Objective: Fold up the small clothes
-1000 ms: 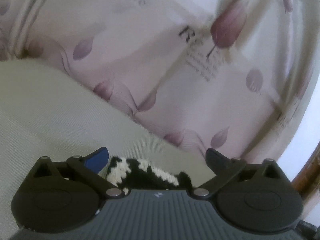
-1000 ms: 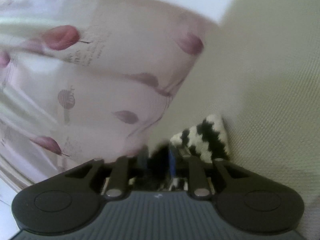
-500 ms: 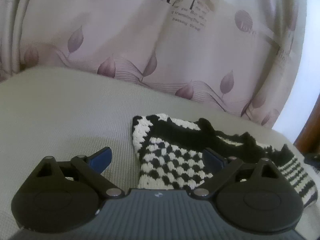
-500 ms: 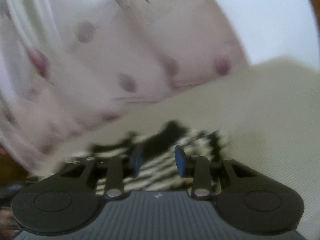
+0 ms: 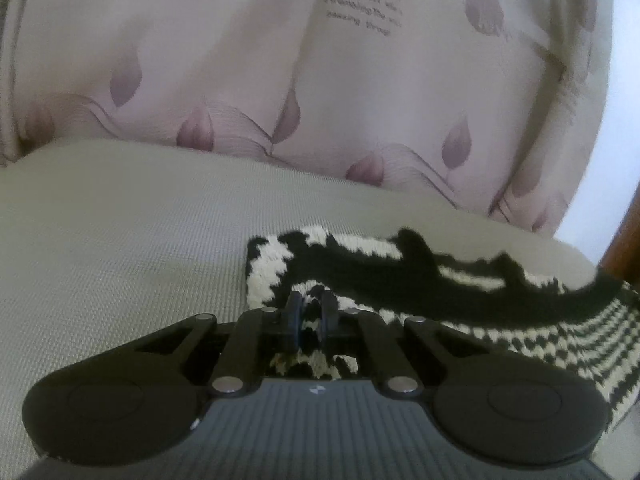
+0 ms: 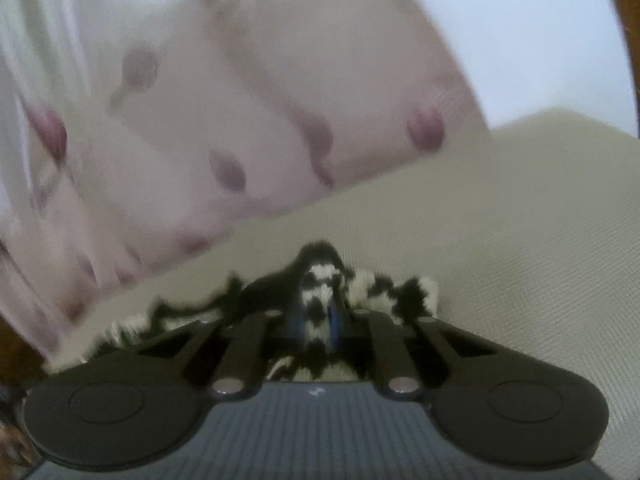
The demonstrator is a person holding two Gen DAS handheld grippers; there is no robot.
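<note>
A small black-and-white knitted garment (image 5: 400, 280) lies on a pale woven surface (image 5: 120, 240), spreading to the right in the left wrist view. My left gripper (image 5: 311, 312) is shut on the garment's near left edge, with knit showing between the pads. In the right wrist view, which is blurred, the same knitted garment (image 6: 384, 288) bunches up in front of my right gripper (image 6: 316, 324). That gripper is shut on a fold of it, and a peak of fabric rises just beyond the pads.
A pink curtain with leaf prints and lettering (image 5: 280, 80) hangs close behind the pale woven surface (image 6: 520, 240). Brown wood (image 5: 624, 248) shows at the right edge of the left wrist view. A bright white wall (image 6: 520, 40) is behind the curtain.
The left gripper went from wide open over the garment to shut on its near edge. The right gripper opened, rolled, then shut on the knit again and lifted a little.
</note>
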